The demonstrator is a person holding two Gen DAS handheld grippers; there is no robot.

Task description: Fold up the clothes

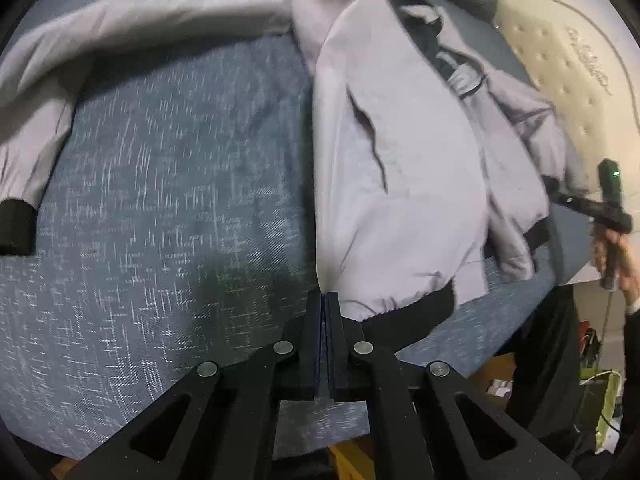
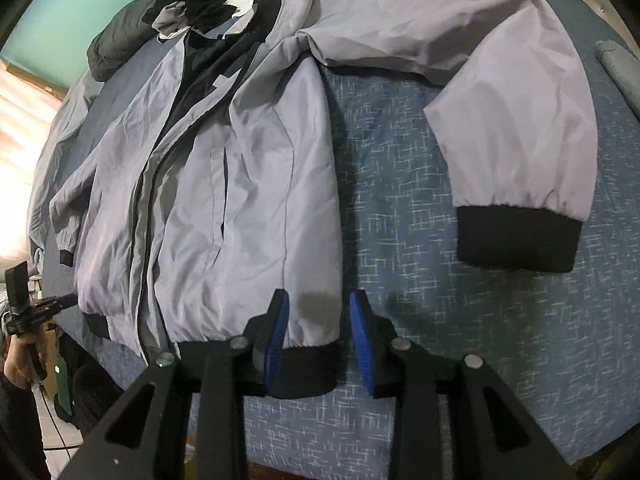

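A light grey jacket point(image 2: 224, 184) with black cuffs and hem lies front up on a blue-grey cloth surface point(image 2: 460, 320). One sleeve point(image 2: 512, 92) lies out to the side, ending in a black cuff point(image 2: 520, 236). My right gripper point(image 2: 320, 320) is open, with the jacket's black hem corner point(image 2: 308, 368) between its blue pads point(image 2: 278, 332). In the left wrist view the jacket point(image 1: 400, 168) lies ahead and to the right. My left gripper point(image 1: 325, 308) is shut at the jacket's lower side edge; whether cloth is pinched is hidden.
A dark garment point(image 2: 128, 28) lies beyond the jacket's collar. A pale quilted mattress point(image 1: 568, 60) with a cable lies past the surface. The other hand-held gripper shows at the left edge of the right wrist view point(image 2: 24, 300) and in the left wrist view point(image 1: 600, 208).
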